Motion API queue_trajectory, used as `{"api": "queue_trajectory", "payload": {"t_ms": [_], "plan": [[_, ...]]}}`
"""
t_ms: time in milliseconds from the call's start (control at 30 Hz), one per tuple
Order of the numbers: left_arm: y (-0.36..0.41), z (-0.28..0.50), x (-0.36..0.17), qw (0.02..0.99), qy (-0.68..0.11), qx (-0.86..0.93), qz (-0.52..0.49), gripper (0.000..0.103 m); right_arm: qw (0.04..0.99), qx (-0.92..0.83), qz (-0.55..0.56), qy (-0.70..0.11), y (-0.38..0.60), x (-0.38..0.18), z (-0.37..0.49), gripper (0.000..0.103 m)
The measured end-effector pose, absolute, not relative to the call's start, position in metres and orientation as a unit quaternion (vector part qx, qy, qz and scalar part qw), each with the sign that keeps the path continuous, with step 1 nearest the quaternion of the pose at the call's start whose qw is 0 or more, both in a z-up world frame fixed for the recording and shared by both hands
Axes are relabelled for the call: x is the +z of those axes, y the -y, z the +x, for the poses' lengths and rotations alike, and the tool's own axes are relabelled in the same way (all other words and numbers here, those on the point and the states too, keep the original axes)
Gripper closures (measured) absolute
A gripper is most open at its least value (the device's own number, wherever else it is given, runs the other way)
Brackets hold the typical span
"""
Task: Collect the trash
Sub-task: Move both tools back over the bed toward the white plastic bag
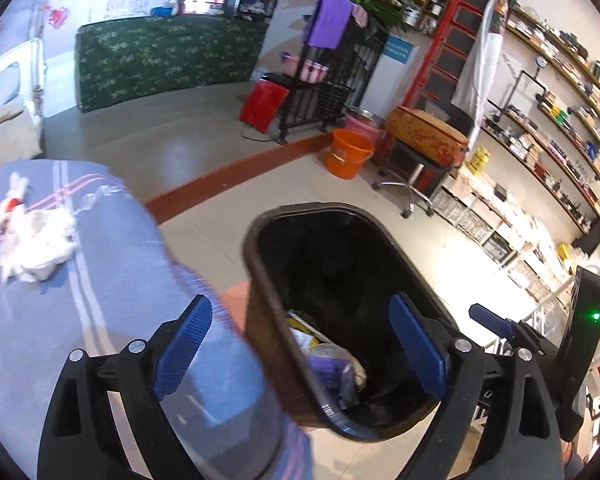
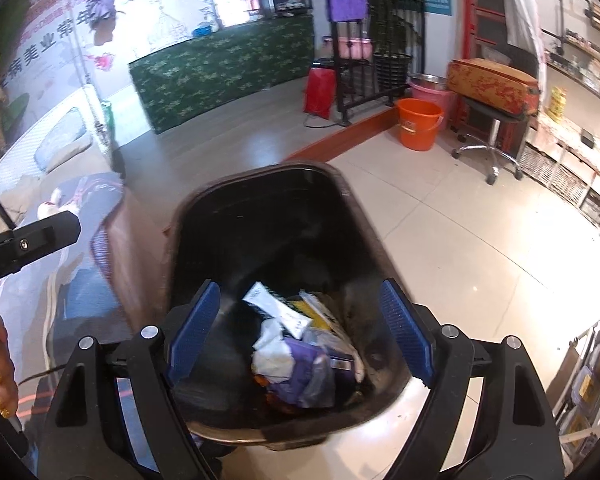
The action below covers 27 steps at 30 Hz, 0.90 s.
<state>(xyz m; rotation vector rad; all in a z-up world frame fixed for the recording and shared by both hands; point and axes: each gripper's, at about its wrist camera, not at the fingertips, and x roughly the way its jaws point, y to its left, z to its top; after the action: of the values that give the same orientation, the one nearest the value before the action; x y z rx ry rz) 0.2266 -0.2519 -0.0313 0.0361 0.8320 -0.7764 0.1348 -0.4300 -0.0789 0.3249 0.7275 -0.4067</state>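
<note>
A dark brown trash bin (image 1: 256,264) stands on the floor beside a bed; it also shows in the right wrist view (image 2: 188,216). Inside lie paper scraps, purple plastic and wrappers (image 2: 296,352). Crumpled white tissue trash (image 1: 32,236) lies on the blue-grey bedspread (image 1: 120,280) to the left. My left gripper (image 1: 300,348) is open and empty, straddling the bin's near-left rim. My right gripper (image 2: 300,328) is open and empty, just above the bin's opening. The right gripper's fingertip also shows in the left wrist view (image 1: 488,316).
An orange bucket (image 1: 348,152) and a pink basin stand by a black rack (image 1: 324,80). A stool with a patterned case (image 1: 424,136) is near wall shelves (image 1: 540,152). A green patterned counter (image 1: 168,60) is at the back. Tiled floor lies right of the bin.
</note>
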Motion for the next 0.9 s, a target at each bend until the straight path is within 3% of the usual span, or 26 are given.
{"api": "queue_trajectory", "payload": {"t_ms": [900], "plan": [[0.068, 0.26, -0.048, 0.887, -0.43, -0.164, -0.03, 0.013, 0.91, 0.065, 0.038, -0.408, 0.254, -0.063, 0.266, 0.021]]}}
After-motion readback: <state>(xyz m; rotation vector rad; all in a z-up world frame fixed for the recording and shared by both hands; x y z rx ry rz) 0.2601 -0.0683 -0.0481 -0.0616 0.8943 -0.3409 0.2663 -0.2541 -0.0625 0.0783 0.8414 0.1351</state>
